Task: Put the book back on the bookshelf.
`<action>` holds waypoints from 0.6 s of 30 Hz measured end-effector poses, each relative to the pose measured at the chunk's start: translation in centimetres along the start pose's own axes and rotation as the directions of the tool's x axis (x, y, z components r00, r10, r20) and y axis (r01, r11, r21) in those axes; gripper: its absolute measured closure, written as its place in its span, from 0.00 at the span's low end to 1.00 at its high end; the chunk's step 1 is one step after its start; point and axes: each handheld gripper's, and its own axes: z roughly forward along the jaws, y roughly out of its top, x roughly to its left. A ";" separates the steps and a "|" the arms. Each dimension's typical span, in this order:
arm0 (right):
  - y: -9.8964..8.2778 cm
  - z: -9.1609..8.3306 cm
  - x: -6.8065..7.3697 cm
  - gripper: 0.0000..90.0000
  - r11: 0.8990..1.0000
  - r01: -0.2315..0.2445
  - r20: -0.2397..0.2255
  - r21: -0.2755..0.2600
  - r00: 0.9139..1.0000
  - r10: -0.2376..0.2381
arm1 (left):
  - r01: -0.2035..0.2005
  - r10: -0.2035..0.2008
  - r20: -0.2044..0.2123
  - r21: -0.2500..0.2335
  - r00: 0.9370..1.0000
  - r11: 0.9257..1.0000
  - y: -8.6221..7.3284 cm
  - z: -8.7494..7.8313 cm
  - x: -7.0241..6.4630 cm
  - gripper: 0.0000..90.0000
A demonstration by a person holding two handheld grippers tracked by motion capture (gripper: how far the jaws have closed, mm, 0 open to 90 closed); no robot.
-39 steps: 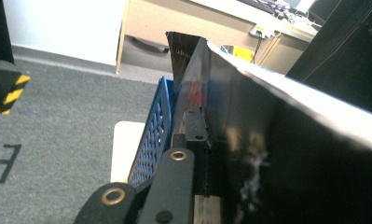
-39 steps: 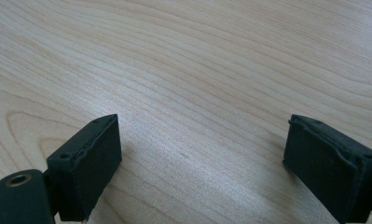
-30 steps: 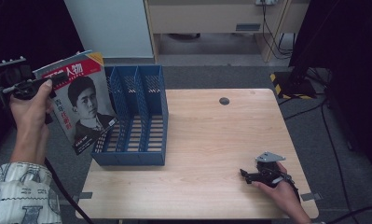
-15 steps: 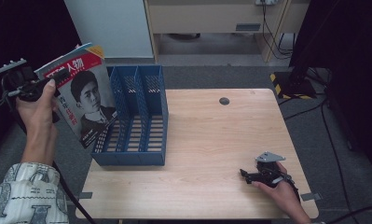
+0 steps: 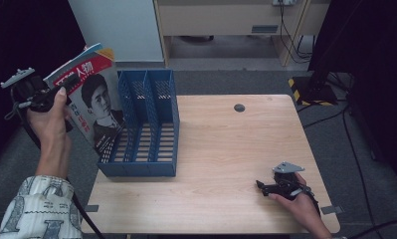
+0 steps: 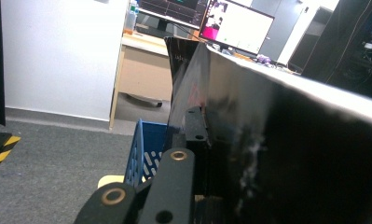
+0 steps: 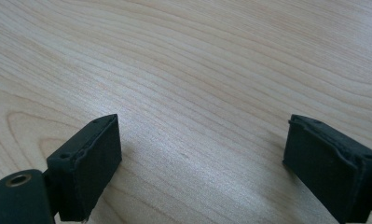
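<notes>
Left gripper [image 5: 61,85] clamped tight on a magazine [image 5: 94,102], gripped near the top edge, with the jaws closed onto the glossy cover as seen from the left gripper view [image 6: 193,140]. Magazine held up in the air, tilted, just to the left of the blue file holder [image 5: 146,124] and partly in front of its left wall; lower corner close to the wall, contact impossible to tell. Three compartments of the holder open upward, apparently all without content.

Right gripper [image 5: 265,186] resting on the wooden table [image 5: 226,144], well to the right of the file holder, jaws standing wide apart with nothing between them, only bare wood below [image 7: 197,154].

Probable step in hand: bringing the magazine over the holder and lowering it into a compartment.

Possible trouble from here: a thin, floppy magazine gripped at one edge only, so bending or sagging of the free corner likely. Catching of that corner on the holder's rim or a divider, then folding of pages or pushing of the light holder across the table, with no second gripper steadying it. Slipping of the glossy cover between the pads also possible with a quick turn of the wrist.
</notes>
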 end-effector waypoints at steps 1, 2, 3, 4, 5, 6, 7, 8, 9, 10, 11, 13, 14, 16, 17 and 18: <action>0.0 0.0 0.0 0.13 1.000 0.000 0.001 -0.001 1.000 0.000 | 0.001 -0.001 0.001 -0.009 1.000 1.000 -0.2 0.0 0.0 0.96; 0.0 0.0 0.0 0.13 1.000 0.000 0.000 0.000 1.000 0.000 | -0.006 0.006 -0.001 -0.014 1.000 1.000 -0.3 0.0 -0.1 0.96; 0.0 0.0 0.0 0.13 1.000 0.000 0.000 0.000 1.000 0.000 | -0.015 0.015 -0.006 -0.018 1.000 1.000 -0.4 0.0 -0.1 0.96; 0.0 0.0 0.0 0.13 1.000 0.000 0.000 0.000 1.000 0.000 | -0.015 0.015 -0.006 -0.018 1.000 1.000 -0.4 0.0 -0.1 0.96; 0.0 0.0 0.0 0.13 1.000 0.000 -0.001 0.000 1.000 0.000 | -0.016 0.016 -0.007 -0.033 1.000 0.999 -0.6 -0.1 -0.2 0.96; 0.0 0.0 0.0 0.13 1.000 0.003 0.000 0.001 1.000 -0.003 | -0.015 0.015 -0.008 -0.043 1.000 0.999 -0.7 -0.2 -0.2 0.96; 0.0 0.0 0.0 0.13 1.000 0.003 0.001 0.000 1.000 -0.003 | -0.016 0.016 -0.010 -0.052 1.000 0.998 -0.7 -0.3 -0.2 0.96; 0.0 0.0 0.0 0.13 1.000 0.003 0.001 0.000 1.000 -0.003 | -0.016 0.016 -0.010 -0.052 1.000 0.998 -0.7 -0.3 -0.2 0.96; 0.0 0.0 0.0 0.13 1.000 0.002 0.001 0.000 1.000 -0.002 | -0.024 0.023 -0.020 -0.056 1.000 0.998 -0.8 -0.4 -0.3 0.96; 0.0 0.0 0.0 0.13 1.000 0.002 0.001 0.000 1.000 -0.002 | -0.024 0.023 -0.020 -0.056 1.000 0.998 -0.8 -0.4 -0.3 0.96; 0.0 0.0 0.0 0.13 1.000 0.002 0.001 0.000 1.000 -0.002 | -0.032 0.031 -0.023 -0.050 0.999 0.998 -0.8 -0.4 -0.3 0.96; 0.0 0.0 0.0 0.13 1.000 0.002 0.001 0.000 1.000 -0.002 | -0.046 0.045 -0.030 -0.048 0.999 0.998 -0.8 -0.3 -0.4 0.96; 0.0 0.0 0.0 0.13 1.000 0.002 0.001 0.000 1.000 -0.002 | -0.046 0.045 -0.030 -0.048 0.999 0.998 -0.8 -0.3 -0.4 0.96; 0.0 0.0 0.0 0.13 1.000 0.002 0.001 0.000 1.000 -0.002 | -0.046 0.044 -0.027 -0.059 0.999 0.997 -1.0 -0.2 -0.3 0.96; 0.0 0.0 0.0 0.13 1.000 0.003 0.000 0.001 1.000 -0.003 | -0.044 0.042 -0.023 -0.064 0.999 0.997 -1.1 -0.1 -0.3 0.96; 0.0 0.0 0.0 0.13 1.000 0.003 0.000 0.001 1.000 -0.003 | -0.045 0.044 -0.023 -0.068 0.999 0.997 -1.2 0.0 -0.3 0.96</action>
